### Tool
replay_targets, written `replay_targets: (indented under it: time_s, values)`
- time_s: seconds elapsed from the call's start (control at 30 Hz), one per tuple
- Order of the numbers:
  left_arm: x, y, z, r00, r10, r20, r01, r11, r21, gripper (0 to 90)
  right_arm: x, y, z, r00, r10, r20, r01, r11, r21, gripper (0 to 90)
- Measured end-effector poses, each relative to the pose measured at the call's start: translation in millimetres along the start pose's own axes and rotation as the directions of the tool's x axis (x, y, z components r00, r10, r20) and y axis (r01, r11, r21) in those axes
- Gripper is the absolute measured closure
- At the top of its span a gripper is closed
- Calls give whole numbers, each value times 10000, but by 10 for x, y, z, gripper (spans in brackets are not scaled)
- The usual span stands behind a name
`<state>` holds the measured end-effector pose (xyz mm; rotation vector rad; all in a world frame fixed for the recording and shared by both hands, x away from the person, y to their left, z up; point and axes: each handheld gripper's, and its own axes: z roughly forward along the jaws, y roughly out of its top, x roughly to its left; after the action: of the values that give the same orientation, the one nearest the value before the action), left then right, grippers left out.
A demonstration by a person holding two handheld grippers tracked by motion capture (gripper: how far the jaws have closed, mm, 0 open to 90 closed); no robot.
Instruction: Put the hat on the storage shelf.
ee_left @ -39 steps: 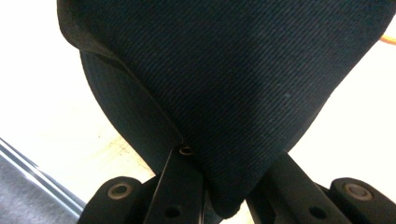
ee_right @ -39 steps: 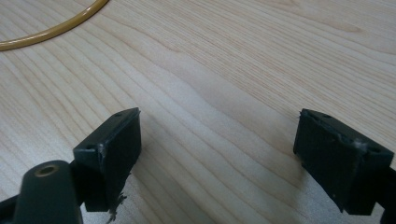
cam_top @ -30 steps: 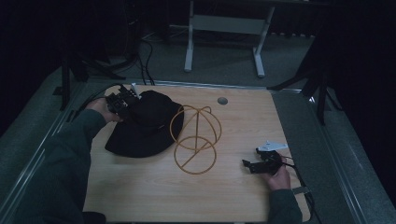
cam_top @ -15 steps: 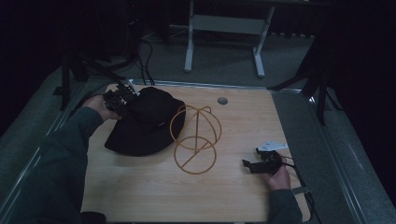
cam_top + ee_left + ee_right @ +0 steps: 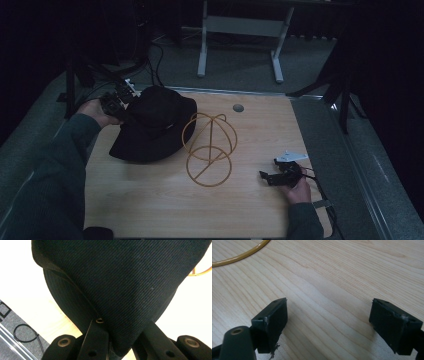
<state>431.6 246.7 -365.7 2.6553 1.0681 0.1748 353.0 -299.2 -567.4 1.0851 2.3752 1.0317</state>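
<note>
1. Because its brim is pinched at the far-left edge by the left gripper [image 5: 116, 101], the hat [image 5: 152, 125] is tilted up on that side, while its near rim is left on the table [image 5: 150, 210]. In the left gripper view the jaws are seen clamped on the black cloth [image 5: 120, 285]. The grip is judged to be taken at the brim so that the hat can be lifted and carried without crushing the crown.
2. Just right of the hat, at the middle of the table, a wire stand [image 5: 209, 150] is set: a flat ring on the wood with hoops rising from it. It is judged to be placed there as the form over which the hat is to be set; the hat's right edge lies close beside it, and contact cannot be told.
3. At the near right, the right gripper [image 5: 274, 176] is rested low on the table, well apart from the hat. Its jaws are held wide with nothing between them, bare wood being seen between the pads [image 5: 272, 317]; it is judged to be kept in reserve.
4. Counted: one hat, one stand, two grippers, one table.
</note>
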Motion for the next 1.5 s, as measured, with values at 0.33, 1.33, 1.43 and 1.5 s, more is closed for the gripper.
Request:
replay_targets:
  time_s: [0.33, 1.33, 1.43, 1.5]
  values:
    - [58, -158, -176, 9997, -212, -137, 204, 9985, -513, 870, 0, 0, 0, 10000, 1, -2, -1, 10000, -1, 150]
    - [58, -350, -503, 9987, 500, 124, -481, 9911, -1240, 869, 0, 0, 1, 10000, -4, 1, 4, 10000, -16, 150]
    - [52, -355, -526, 9978, 635, 166, -609, 9898, -1291, 869, 0, 0, 1, 10000, 3, -1, -3, 10000, -19, 150]
    - [50, -355, -532, 9978, 646, 175, -619, 9897, -1292, 869, 0, 0, 1, 10000, 0, 0, 0, 10000, -17, 150]
